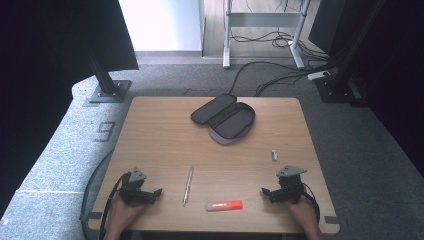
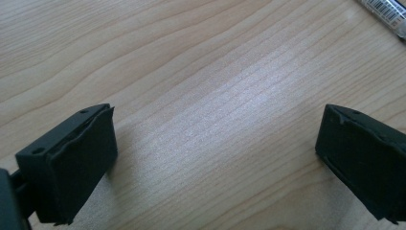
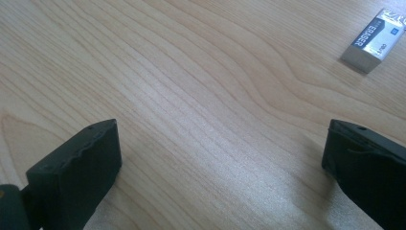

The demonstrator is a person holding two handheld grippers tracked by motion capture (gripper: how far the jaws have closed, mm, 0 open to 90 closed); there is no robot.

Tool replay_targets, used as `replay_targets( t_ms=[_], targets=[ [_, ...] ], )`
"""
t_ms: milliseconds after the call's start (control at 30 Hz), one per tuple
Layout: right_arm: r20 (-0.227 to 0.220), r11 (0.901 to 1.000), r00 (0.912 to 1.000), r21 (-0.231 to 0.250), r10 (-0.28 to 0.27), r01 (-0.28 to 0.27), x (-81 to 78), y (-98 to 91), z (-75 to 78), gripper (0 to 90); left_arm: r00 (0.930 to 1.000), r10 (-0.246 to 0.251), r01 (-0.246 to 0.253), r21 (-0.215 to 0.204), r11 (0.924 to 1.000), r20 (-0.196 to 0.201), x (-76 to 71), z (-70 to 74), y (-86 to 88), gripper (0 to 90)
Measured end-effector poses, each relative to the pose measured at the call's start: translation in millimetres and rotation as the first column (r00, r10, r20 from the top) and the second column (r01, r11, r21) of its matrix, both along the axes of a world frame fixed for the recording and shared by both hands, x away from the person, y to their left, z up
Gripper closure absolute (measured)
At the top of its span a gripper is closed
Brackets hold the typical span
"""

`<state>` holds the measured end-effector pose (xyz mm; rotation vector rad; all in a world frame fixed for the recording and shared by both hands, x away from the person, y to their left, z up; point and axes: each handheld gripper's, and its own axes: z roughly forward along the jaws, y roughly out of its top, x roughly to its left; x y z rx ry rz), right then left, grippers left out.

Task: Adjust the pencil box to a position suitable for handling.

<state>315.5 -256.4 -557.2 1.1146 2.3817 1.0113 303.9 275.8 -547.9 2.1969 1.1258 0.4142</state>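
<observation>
Wooden table (image 1: 150,145): rectangular top, sitting on grey carpet; its near edge is running just under both hands.

Pencil case (image 1: 223,119): dark, unzipped and lying open flat at the table's 12 o'clock, close to the far edge.

Eraser (image 1: 274,155): small, in a printed sleeve, lying at about 3 o'clock, well apart from the case. In the right gripper view the eraser (image 3: 372,40) is showing at 1 o'clock beyond the jaws, with bare wood between.

Pen (image 1: 188,185): silver, lying lengthwise at about 6 o'clock, between the two grippers. In the left gripper view the barcoded end of a pen (image 2: 387,13) is crossing the 1 o'clock corner.

Highlighter (image 1: 224,205): orange with a pale cap, lying crosswise near the near edge, just beside the pen's near end.

Left gripper (image 1: 156,192): resting at 7 o'clock, held by the left hand (image 1: 122,212), jaws pointing toward the pen and standing wide apart over bare wood.

Right gripper (image 1: 265,192): resting at 5 o'clock, held by the right hand (image 1: 301,210), jaws pointing toward the highlighter and spread wide, nothing between them.

Open room: the table's middle band is lying bare between case and pen.
</observation>
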Motion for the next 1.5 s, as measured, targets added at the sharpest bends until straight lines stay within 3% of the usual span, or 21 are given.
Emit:
replay_targets(
  t_ms=[467, 833, 967, 1500],
  targets=[
    [0.0, 1.0, 1.0, 0.0, 0.0, 0.0, 0.0, 0.0, 0.0, 0.0, 0.9993, -0.003, 0.004, 0.028, 0.9996, -0.038, 1.0, 5.1, -10.4, 0.9],
    [0.0, 1.0, 1.0, 0.0, 0.0, 0.0, 0.0, 0.0, 0.0, 0.0, 0.9988, -0.045, 0.045, -0.016, 0.9989, -0.021, 8.7, 21.4, -21.7, 3.1],
    [0.0, 1.0, 1.0, 0.0, 0.0, 0.0, 0.0, 0.0, 0.0, 0.0, 0.9984, -0.052, 0.051, -0.058, 0.997, -0.019, 11.4, 26.2, -22.6, 4.4],
    [0.0, 1.0, 1.0, 0.0, 0.0, 0.0, 0.0, 0.0, 0.0, 0.0, 0.9967, -0.077, 0.075, -0.071, 0.9947, -0.028, 28.3, 39.0, -38.8, 6.4]
  ],
)
